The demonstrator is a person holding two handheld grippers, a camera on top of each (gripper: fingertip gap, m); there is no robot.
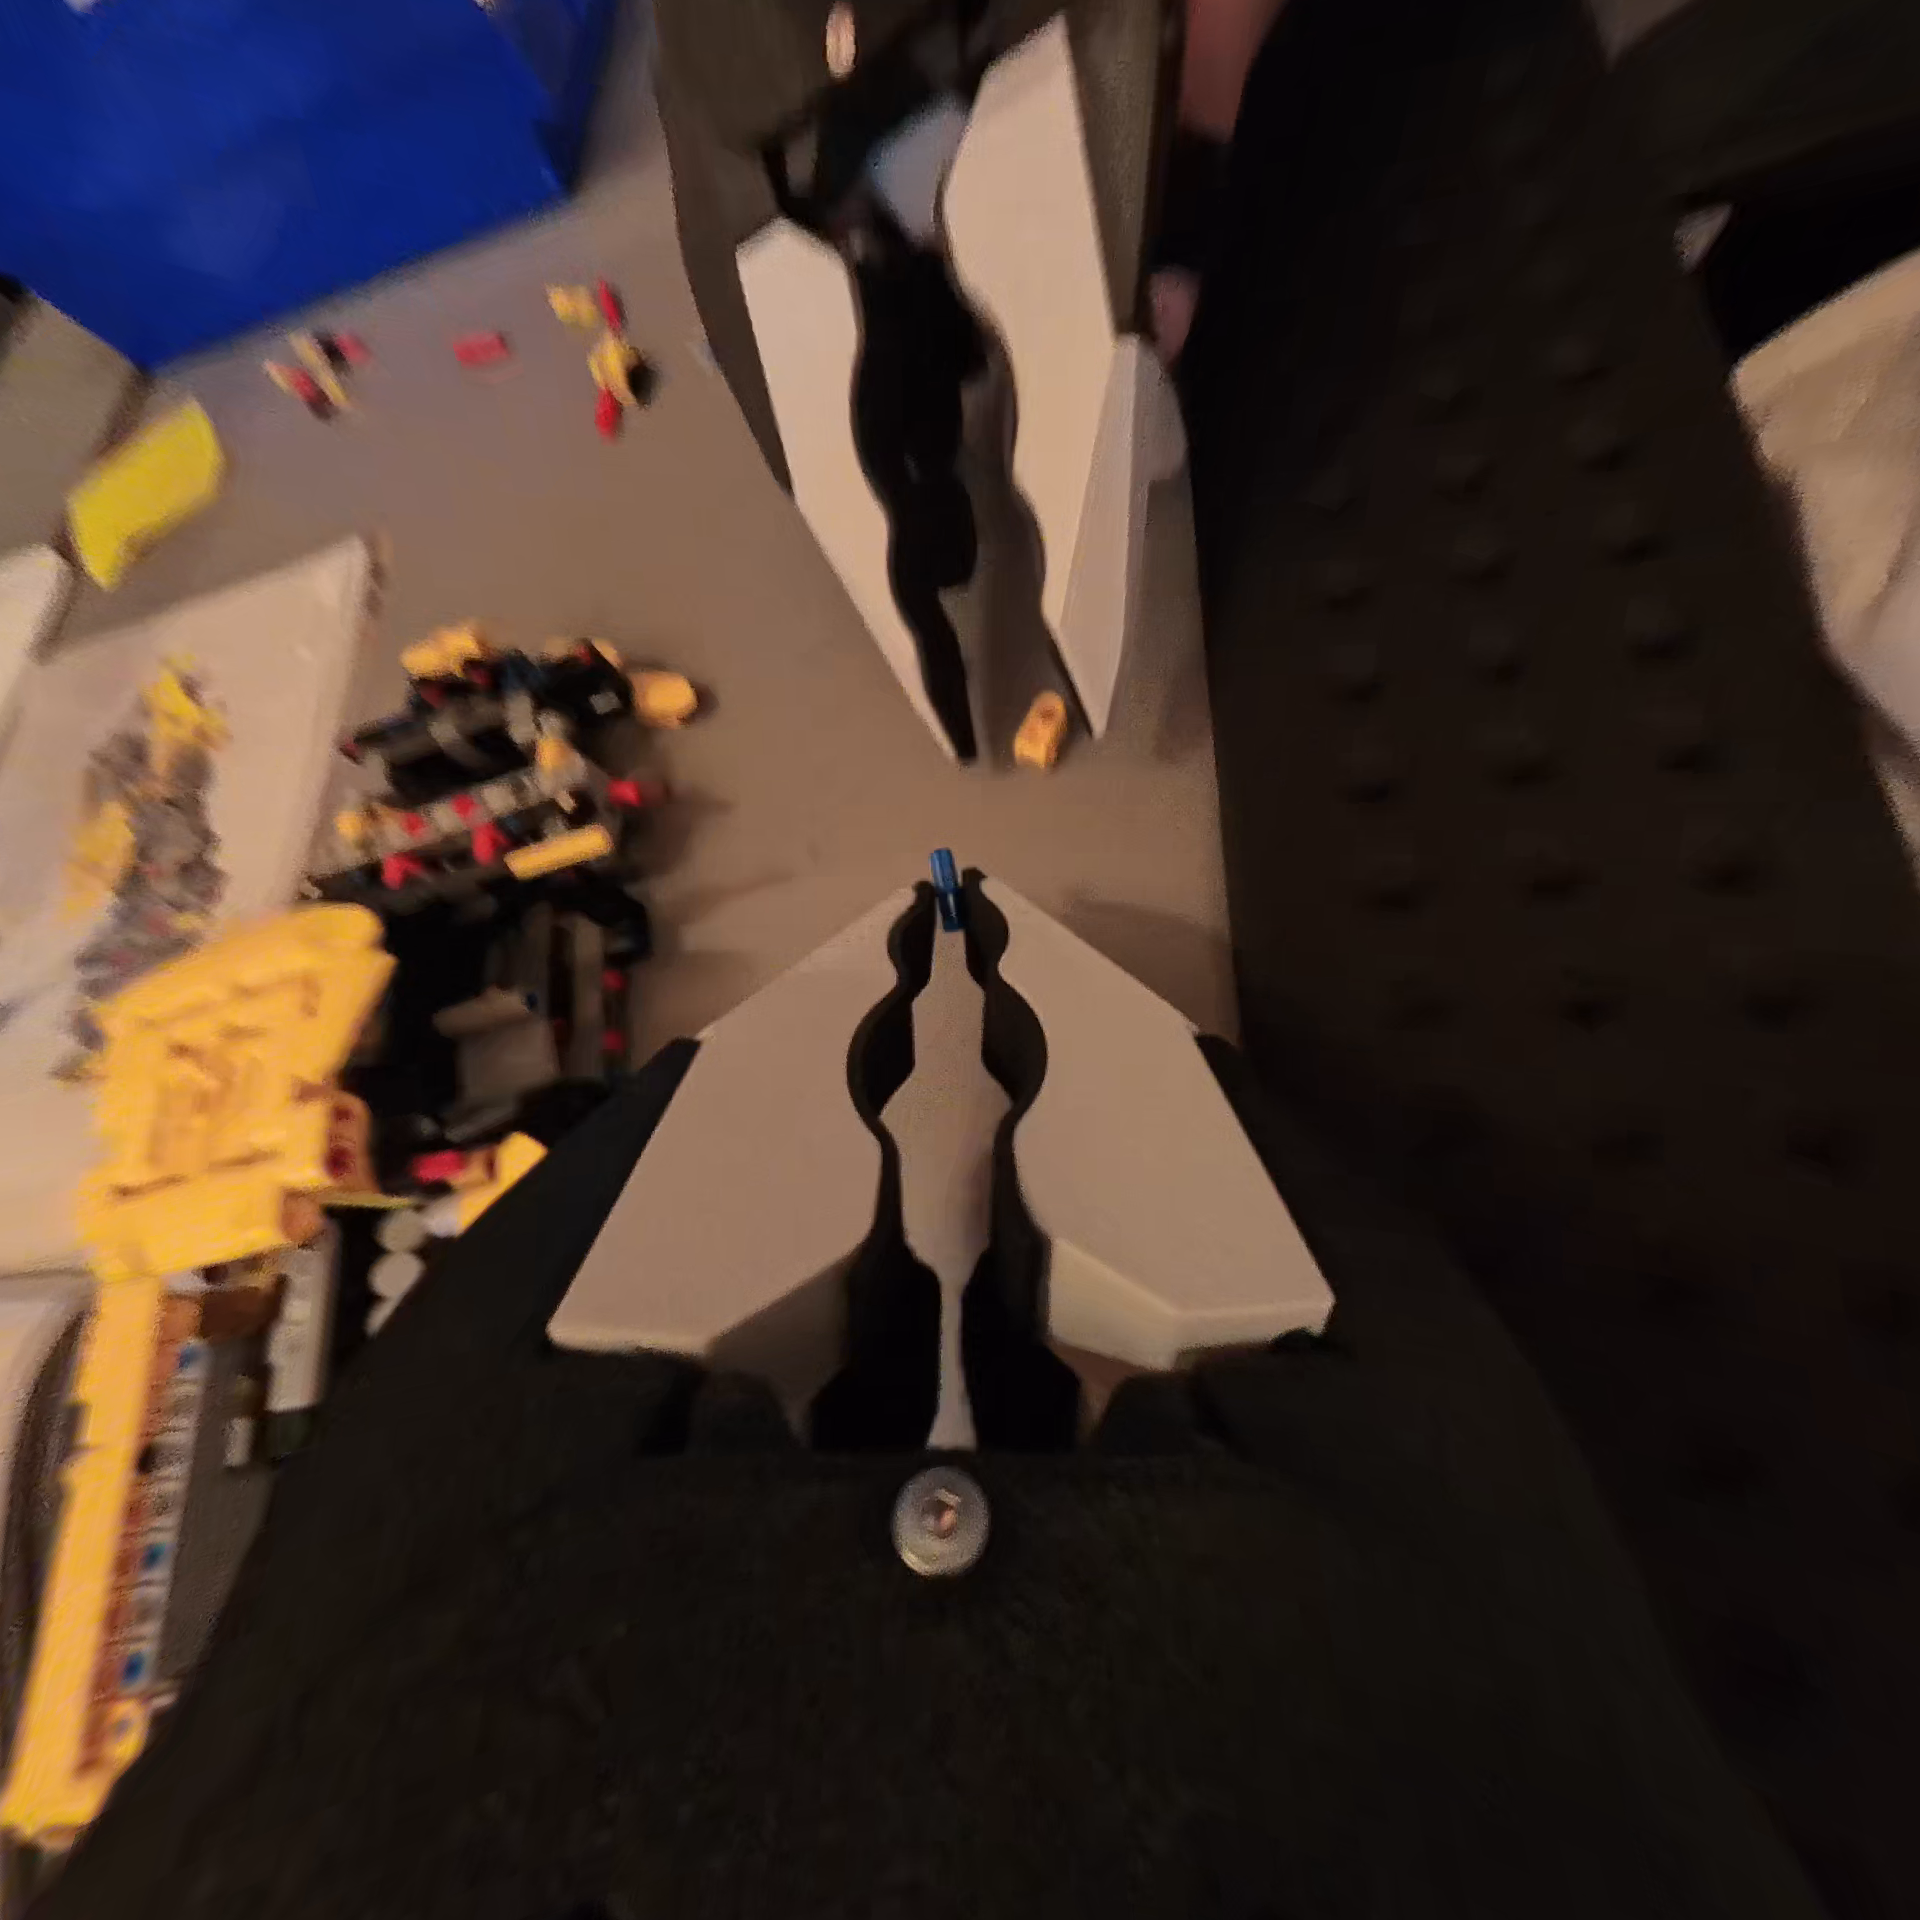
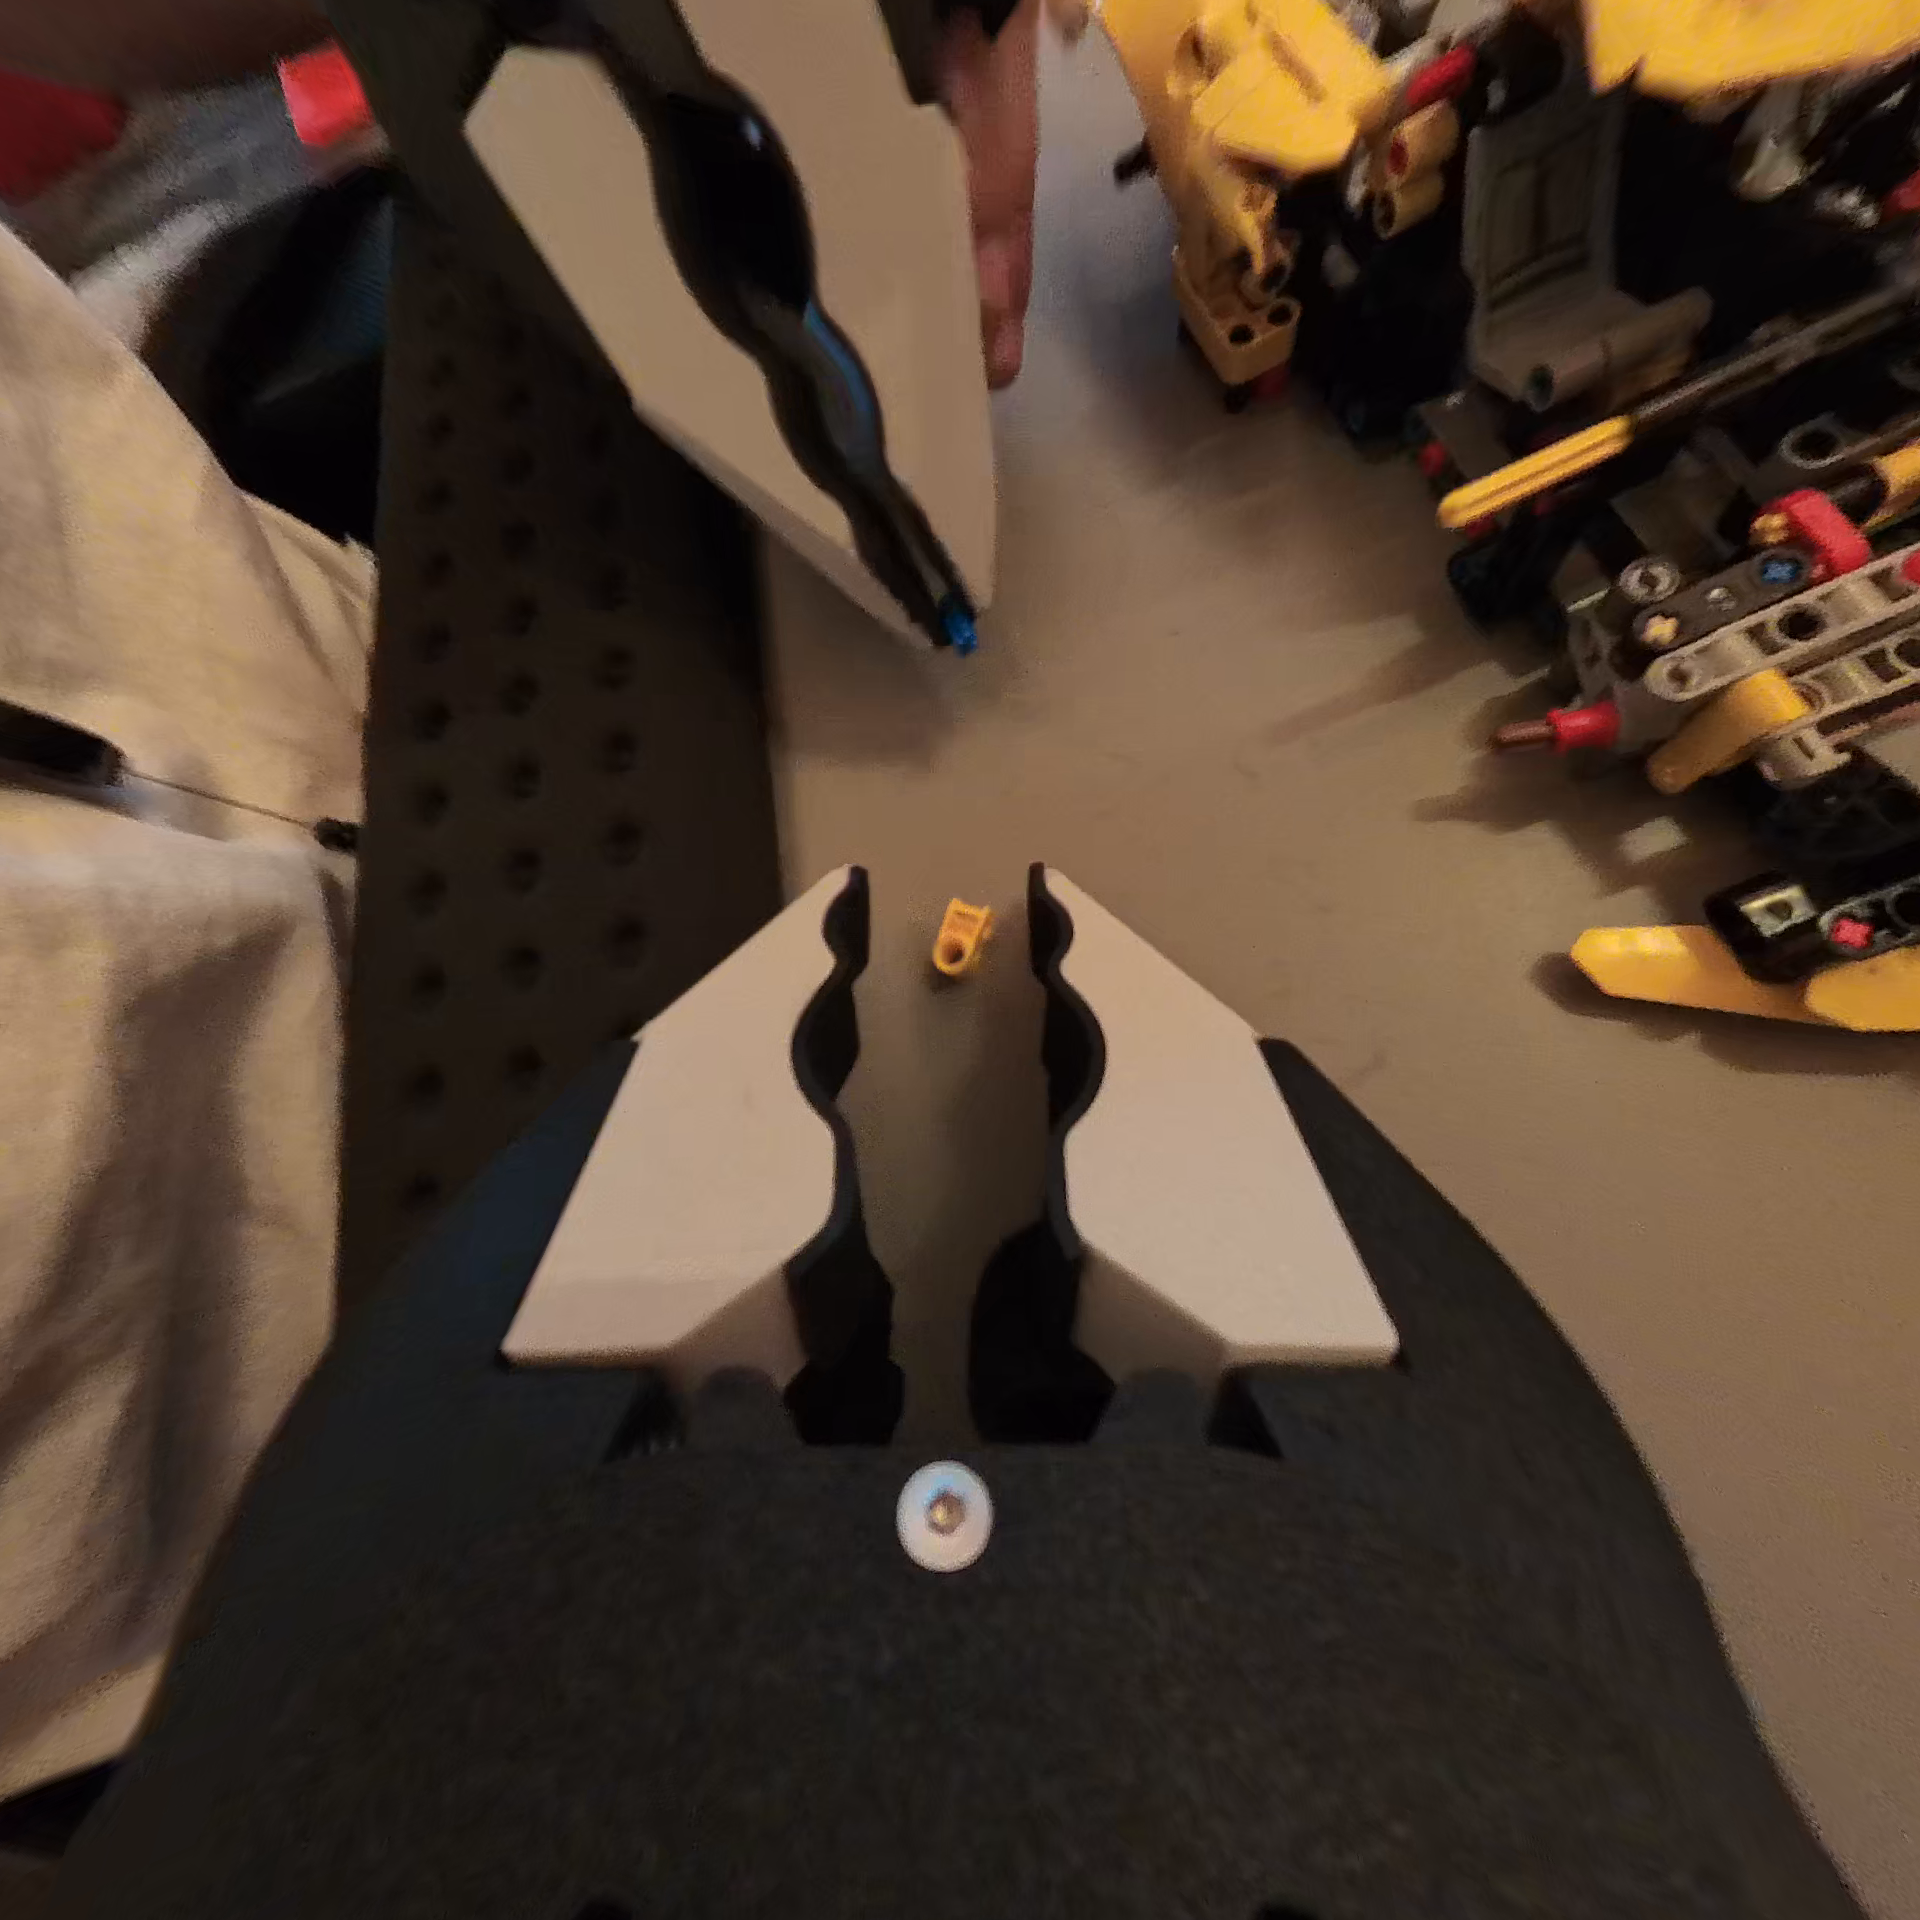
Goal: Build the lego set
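Note:
My left gripper [image 1: 945, 889] is shut on a small blue pin [image 1: 943, 881] that sticks out past its tips, above the grey floor. It also shows in the right wrist view [image 2: 951, 623], coming down from the top left with the blue pin [image 2: 960, 630]. My right gripper [image 2: 948, 883] is open, its fingers on either side of a small yellow connector piece [image 2: 960, 935] lying on the floor. In the left wrist view the right gripper [image 1: 1023, 740] hangs from above over that yellow piece [image 1: 1041, 729].
A part-built yellow, black and grey model [image 2: 1662, 436] stands at the right, with a yellow blade piece [image 2: 1704, 987] near it. In the left wrist view the model [image 1: 499, 790], loose red and yellow parts [image 1: 613, 364], an instruction booklet [image 1: 208, 727] and a blue bin [image 1: 260, 156] lie left. A black perforated panel [image 1: 1507, 727] is at right. The left gripper's tips are roughly 4 cm from the right gripper's. The yellow blade piece [image 2: 1704, 987] is about 10 cm from my right fingertips. It turns up in the left wrist view [image 1: 650, 682] as well.

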